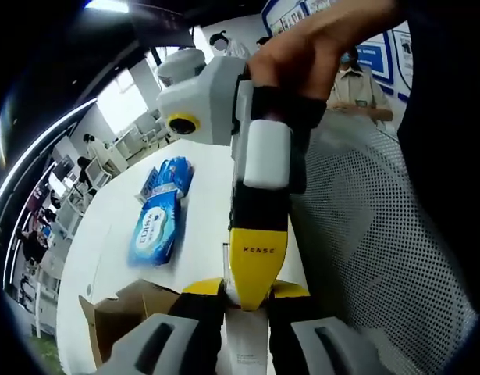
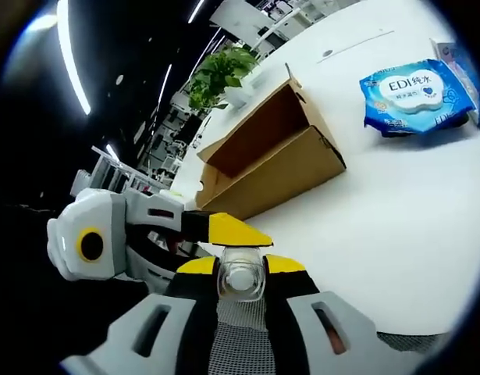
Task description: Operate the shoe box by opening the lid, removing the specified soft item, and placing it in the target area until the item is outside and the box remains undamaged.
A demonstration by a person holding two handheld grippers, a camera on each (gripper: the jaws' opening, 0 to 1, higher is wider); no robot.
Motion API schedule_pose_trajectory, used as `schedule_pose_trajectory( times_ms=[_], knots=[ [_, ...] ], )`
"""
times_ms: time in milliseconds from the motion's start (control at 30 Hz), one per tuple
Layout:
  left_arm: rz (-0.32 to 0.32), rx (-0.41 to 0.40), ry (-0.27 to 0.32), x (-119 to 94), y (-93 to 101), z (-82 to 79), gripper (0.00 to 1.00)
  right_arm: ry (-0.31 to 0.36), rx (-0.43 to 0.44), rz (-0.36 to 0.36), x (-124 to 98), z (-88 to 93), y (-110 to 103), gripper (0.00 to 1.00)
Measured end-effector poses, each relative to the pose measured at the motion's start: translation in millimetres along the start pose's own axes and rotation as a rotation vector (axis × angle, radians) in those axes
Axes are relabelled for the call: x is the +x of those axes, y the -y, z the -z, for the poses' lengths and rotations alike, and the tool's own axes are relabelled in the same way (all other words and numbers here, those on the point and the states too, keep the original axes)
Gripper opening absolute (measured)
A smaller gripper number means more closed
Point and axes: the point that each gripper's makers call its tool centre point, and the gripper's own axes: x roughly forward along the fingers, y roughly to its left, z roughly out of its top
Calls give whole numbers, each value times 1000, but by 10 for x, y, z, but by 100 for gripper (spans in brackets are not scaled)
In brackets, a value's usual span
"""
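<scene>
The open brown shoe box (image 2: 263,156) lies on the white table (image 2: 396,203), flaps up; its corner (image 1: 122,312) shows low in the left gripper view. A blue soft tissue pack (image 2: 415,94) (image 1: 156,228) lies outside the box, with a second blue pack (image 1: 171,176) behind it. My right gripper (image 2: 241,269) has its yellow-tipped jaws closed around a small clear bottle-like item (image 2: 241,280). A hand holds that right gripper (image 1: 255,269), whose yellow finger points down between the jaws of my left gripper (image 1: 247,291). The left gripper's yellow fingertip (image 2: 236,230) touches the clear item.
A grey mesh chair back (image 1: 364,226) stands close on the right, under both grippers. A potted green plant (image 2: 224,70) sits beyond the box. People and desks (image 1: 91,152) are in the background.
</scene>
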Motion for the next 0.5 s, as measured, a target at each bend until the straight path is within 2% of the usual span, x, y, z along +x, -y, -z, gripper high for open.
schedule_pose_trajectory(
  times_ms=[133,233,500],
  knots=[
    [0,-29,2,40,-18,32,22,27,-25,39,19,-19,27,19],
    [-3,-54,-6,40,-29,75,23,19,-132,96,15,-10,78,19],
    [-29,-200,11,-47,-98,210,25,48,-219,156,-65,-49,121,19]
  ],
)
